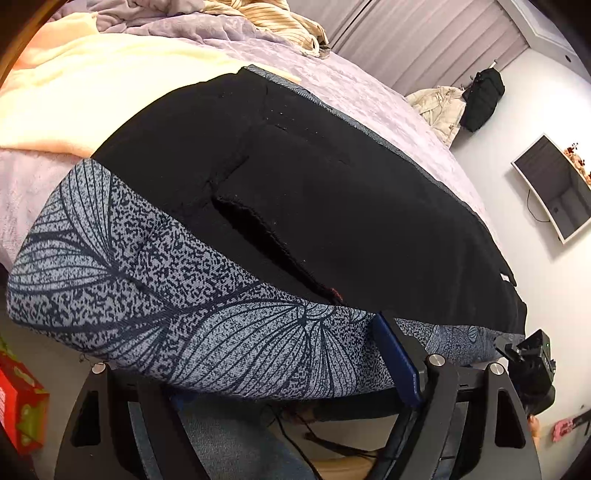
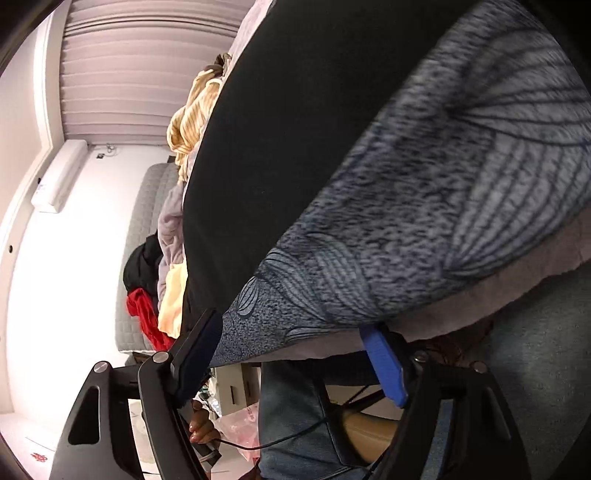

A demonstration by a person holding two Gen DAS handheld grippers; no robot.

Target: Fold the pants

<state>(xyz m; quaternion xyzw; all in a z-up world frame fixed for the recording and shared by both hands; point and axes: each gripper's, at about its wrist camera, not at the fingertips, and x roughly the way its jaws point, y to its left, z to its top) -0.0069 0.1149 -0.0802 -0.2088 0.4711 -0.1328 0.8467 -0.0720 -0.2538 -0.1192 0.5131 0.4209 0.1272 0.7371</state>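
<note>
Pants, black fabric with grey leaf-print band (image 1: 207,314), lie on my lilac bedspread (image 1: 354,92). Left gripper (image 1: 255,373) and right gripper (image 2: 295,350): fingers spread wide around the band; grip I cannot tell.

Bed (image 1: 369,99) under a lilac plush cover. Black pants (image 1: 314,206) with a grey leaf-print waistband spread across it, straight ahead of the left claw (image 1: 258,373). Cream blanket (image 1: 92,92) beyond the pants, ahead-left. Striped yellow garment (image 1: 284,22) bunched farthest ahead, on a rumpled purple blanket (image 1: 155,18).
</note>
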